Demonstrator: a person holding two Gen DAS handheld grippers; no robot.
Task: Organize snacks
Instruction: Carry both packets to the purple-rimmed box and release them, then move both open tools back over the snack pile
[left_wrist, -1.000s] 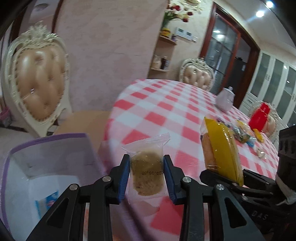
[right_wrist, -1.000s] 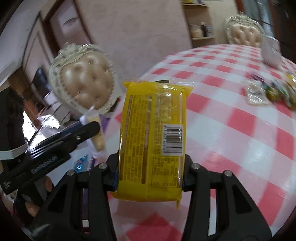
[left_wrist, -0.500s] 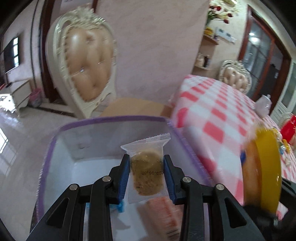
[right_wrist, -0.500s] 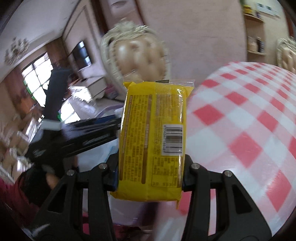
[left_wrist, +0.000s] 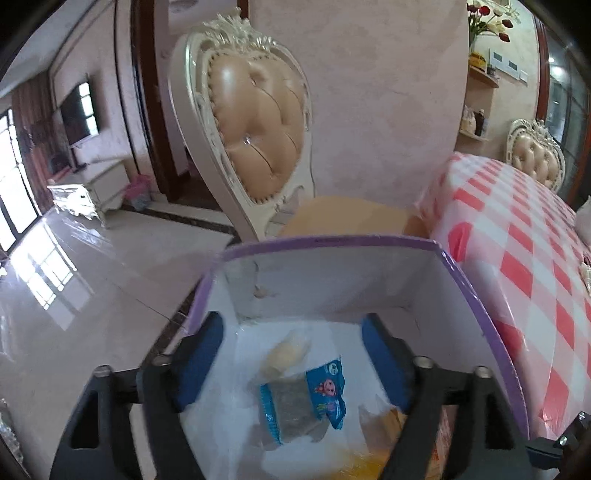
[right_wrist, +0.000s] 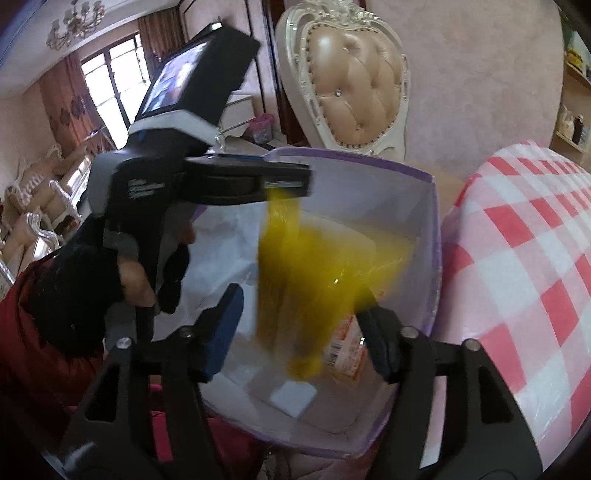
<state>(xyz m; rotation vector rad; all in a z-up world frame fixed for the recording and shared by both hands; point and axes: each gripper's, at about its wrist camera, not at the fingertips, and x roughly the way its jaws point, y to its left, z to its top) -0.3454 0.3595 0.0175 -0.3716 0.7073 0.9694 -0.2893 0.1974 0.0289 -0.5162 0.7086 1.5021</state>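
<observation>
Both grippers' fingers just opened, nothing gripped | left gripper (left_wrist: 291, 358), right gripper (right_wrist: 299, 328) | yellow plastic snack packet (right_wrist: 317, 273) falling into purple-rimmed white box (right_wrist: 432, 236), frame centre | risk: packet catches right finger.

A white box with a purple rim (left_wrist: 332, 242) stands beside a table covered in red-and-white checked cloth (left_wrist: 524, 266); a blue-wrapped snack (left_wrist: 314, 398) lies inside.
</observation>
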